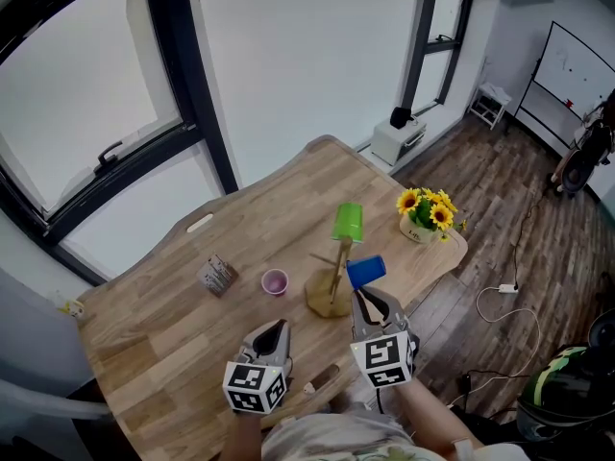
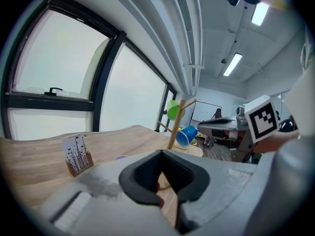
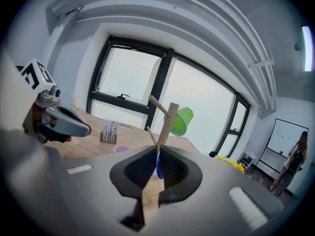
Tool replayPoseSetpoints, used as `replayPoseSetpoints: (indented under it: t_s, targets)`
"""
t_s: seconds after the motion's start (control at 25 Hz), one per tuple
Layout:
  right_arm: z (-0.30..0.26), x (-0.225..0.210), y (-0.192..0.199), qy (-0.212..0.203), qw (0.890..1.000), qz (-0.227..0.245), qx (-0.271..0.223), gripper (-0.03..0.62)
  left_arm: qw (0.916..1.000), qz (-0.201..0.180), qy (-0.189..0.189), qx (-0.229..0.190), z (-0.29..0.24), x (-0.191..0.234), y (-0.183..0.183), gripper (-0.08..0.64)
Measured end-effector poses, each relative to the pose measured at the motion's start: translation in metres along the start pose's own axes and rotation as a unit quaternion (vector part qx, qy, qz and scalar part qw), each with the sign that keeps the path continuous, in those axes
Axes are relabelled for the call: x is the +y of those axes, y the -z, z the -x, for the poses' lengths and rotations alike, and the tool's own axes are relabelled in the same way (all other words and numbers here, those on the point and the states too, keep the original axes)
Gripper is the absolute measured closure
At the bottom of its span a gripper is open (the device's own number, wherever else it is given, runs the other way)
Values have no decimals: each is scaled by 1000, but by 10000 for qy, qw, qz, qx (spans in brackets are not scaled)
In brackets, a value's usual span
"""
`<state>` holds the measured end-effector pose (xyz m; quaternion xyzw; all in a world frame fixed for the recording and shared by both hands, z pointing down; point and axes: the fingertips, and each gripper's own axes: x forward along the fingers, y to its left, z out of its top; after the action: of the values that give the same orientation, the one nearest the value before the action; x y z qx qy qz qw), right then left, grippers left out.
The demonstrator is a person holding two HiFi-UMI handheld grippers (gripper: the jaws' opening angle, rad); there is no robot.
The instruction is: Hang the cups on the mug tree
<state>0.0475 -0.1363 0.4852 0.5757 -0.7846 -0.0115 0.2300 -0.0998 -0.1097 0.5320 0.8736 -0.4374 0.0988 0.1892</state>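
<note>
Head view, from the left: a small card holder (image 1: 218, 274) stands on the wooden counter (image 1: 144, 334). Just to its right a pink cup (image 1: 275, 281) sits upright, mouth up, not yet hung. The left hand-held gripper (image 1: 274, 327) hovers near the counter's front edge with its jaws pressed together and nothing between them. The pink cup lies almost straight ahead of it, a little beyond its tips, so the left hand looks the nearer one for that cup. Next comes the mug tree (image 1: 333, 275), with a green cup (image 1: 348, 222) hung near the top of its post. Just right of the post, lower down, is the blue cup (image 1: 365, 271), tipped on its side with its mouth turned toward the post. The right hand-held gripper (image 1: 369, 299) has its jaws drawn narrowly together on that cup's wall. Its own view shows a blue sliver pinched between the pads, with the post straight ahead. Whether the cup already rests on a peg cannot be told. By my judgement the coming move turns on this: the cup is beside the post on its right, while a bare peg sticks out on the post's left, away from the cup. A pot of yellow flowers (image 1: 426, 214) stands at the far right.
</note>
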Motion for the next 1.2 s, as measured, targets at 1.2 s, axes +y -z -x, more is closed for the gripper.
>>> replayPoseSetpoints:
  t_s: [1.2]
  targets:
    - [8, 17, 8, -463, 9988, 3, -134, 592, 9874, 1511, 338, -314, -3, 17, -4, 296]
